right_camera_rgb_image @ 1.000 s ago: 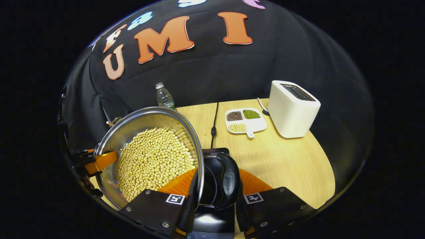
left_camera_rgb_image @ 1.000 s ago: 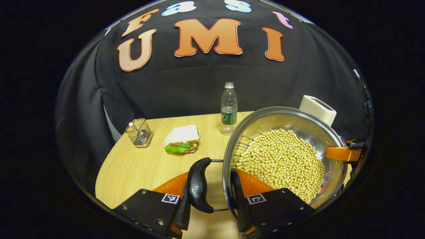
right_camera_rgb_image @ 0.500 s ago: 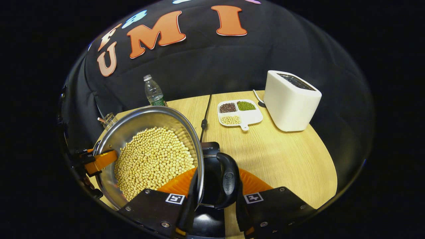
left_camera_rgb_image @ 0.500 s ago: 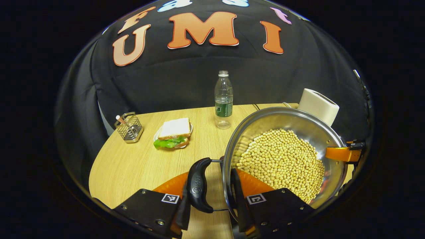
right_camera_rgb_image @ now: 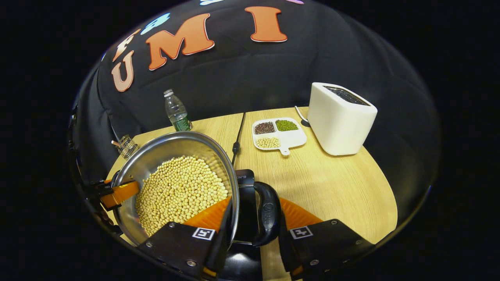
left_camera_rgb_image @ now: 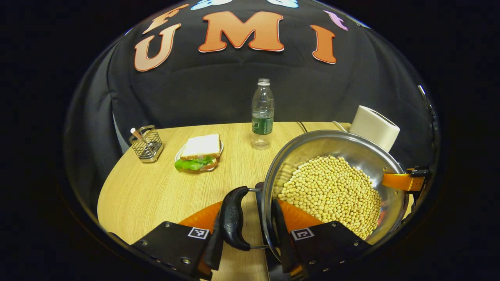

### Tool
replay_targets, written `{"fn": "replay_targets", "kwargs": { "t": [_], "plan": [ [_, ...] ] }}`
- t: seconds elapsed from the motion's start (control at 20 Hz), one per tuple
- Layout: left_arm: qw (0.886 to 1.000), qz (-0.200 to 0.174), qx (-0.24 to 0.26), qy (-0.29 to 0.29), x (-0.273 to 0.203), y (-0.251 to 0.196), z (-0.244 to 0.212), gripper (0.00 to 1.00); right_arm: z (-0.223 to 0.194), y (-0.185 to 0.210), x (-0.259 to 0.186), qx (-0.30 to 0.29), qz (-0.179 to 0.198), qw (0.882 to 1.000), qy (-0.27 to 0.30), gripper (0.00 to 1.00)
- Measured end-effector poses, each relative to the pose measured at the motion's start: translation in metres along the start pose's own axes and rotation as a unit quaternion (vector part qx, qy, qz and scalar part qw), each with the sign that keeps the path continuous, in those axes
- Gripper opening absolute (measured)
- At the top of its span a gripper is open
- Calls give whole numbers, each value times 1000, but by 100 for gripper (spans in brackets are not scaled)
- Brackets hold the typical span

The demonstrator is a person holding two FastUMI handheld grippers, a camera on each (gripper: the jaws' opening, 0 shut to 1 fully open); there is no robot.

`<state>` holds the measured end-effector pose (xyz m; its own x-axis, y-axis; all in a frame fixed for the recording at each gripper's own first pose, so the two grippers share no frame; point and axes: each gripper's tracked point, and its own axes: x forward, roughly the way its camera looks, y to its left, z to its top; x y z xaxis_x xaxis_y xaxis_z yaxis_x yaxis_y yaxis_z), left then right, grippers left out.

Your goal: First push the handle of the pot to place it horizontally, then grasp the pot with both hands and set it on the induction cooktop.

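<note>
A shiny round stainless-steel pot [left_camera_rgb_image: 347, 144], filled with pale yellow soybeans [left_camera_rgb_image: 332, 193], is held between two grippers, tilted in both views, above the light wooden tabletop [left_camera_rgb_image: 156, 191]. In the left gripper view, the left gripper [left_camera_rgb_image: 248, 230] has its two fingers closed around the pot's black loop handle [left_camera_rgb_image: 232, 218] and the adjoining rim, one finger outside the handle and one inside the pot wall. In the right gripper view, the right gripper [right_camera_rgb_image: 253, 230] pinches the opposite black loop handle [right_camera_rgb_image: 268, 214] and rim in the same way. Directly under that side of the pot lies the glossy black induction cooktop [right_camera_rgb_image: 246, 187], its dark cable [right_camera_rgb_image: 236, 142] running toward the back of the table. Whether the pot's base touches the cooktop cannot be told. Farther off stand a clear plastic water bottle with a green label [left_camera_rgb_image: 262, 115], a sandwich with lettuce on a small white plate [left_camera_rgb_image: 199, 152], a wire mesh holder [left_camera_rgb_image: 146, 142], a white boxy toaster [right_camera_rgb_image: 340, 119], and a white divided tray of dark, green and yellow beans [right_camera_rgb_image: 279, 132].
</note>
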<state>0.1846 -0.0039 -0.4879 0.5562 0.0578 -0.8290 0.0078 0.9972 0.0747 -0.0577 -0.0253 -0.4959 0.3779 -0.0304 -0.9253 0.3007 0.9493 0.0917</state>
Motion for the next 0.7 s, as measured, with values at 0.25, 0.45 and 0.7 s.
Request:
{"fn": "replay_targets", "kwargs": {
  "t": [0.25, 0.45, 0.7],
  "plan": [
    [995, 35, 38, -83, -24, 10, 48, 71, 55, -8, -33, -45, -32, 993, -108, 67],
    [985, 47, 12, -163, -81, 28, 101, 83, 117, -13, -97, -56, -41, 973, -222, 79],
    [957, 48, 1, -285, -187, 36, 169, 82, 173, 11, -194, -85, -14, 936, -340, 87]
  ]
}}
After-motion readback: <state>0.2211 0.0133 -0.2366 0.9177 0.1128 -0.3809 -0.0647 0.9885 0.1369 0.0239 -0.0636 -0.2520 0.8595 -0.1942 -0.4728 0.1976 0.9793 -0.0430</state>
